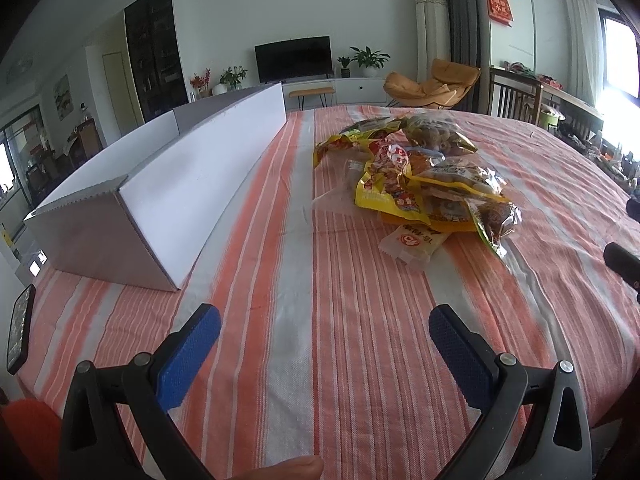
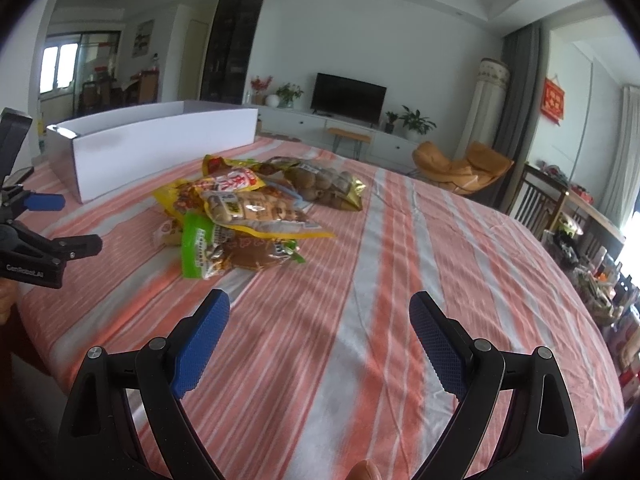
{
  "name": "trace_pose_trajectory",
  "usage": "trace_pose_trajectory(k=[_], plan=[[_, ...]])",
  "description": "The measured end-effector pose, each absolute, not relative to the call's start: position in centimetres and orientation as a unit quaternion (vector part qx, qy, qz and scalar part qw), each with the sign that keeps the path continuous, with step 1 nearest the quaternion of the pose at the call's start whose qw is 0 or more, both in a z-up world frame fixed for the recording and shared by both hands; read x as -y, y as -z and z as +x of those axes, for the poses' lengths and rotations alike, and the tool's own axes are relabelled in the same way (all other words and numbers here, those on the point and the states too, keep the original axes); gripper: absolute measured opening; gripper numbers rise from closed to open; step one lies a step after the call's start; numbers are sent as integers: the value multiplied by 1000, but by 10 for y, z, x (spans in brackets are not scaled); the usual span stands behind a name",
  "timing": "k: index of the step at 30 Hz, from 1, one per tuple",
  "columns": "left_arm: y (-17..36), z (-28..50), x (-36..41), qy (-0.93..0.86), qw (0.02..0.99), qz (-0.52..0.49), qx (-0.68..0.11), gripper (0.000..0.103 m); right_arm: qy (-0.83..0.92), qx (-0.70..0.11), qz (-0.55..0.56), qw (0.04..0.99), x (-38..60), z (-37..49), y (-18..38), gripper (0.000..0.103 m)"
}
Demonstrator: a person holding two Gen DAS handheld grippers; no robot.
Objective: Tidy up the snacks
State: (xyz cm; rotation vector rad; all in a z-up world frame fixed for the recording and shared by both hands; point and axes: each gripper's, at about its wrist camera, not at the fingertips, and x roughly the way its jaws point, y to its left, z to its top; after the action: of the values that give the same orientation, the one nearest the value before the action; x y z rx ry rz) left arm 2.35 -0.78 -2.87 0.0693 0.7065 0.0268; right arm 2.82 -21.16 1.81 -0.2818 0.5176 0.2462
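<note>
We see a long white box [image 1: 192, 184] on the striped tablecloth [image 1: 320, 280]; its inside stays hidden from us. The snack packets [image 2: 240, 212] lie heaped beside it, ahead of both grippers. Our left gripper [image 1: 324, 340] and right gripper [image 2: 320, 320] are spread wide, holding nothing. Packet print is unreadable; the left gripper's body carries small white lettering we cannot make out.

We see the snack packets [image 1: 420, 176] heaped mid-desk [image 1: 304, 320], the long box [image 1: 168, 184] to their left, well apart.
</note>
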Motion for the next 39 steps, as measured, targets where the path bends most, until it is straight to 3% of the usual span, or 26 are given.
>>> trace_pose_trajectory(k=[8,18,26,32,39], plan=[[26,22,7,-18,940,36,-339,103,-177,-285,-140,932,184,55,-25,93],[30,23,5,-30,939,47,-340,103,-220,-408,-145,874,129,147,14,93],[43,33,4,-26,927,39,-371,103,-66,-437,-75,894,207,170,19,93],[57,41,8,-19,914,39,-403,103,-39,-430,-92,897,239,146,26,93],[60,47,-3,-21,900,-11,-435,103,-45,-456,-13,889,269,156,30,95]])
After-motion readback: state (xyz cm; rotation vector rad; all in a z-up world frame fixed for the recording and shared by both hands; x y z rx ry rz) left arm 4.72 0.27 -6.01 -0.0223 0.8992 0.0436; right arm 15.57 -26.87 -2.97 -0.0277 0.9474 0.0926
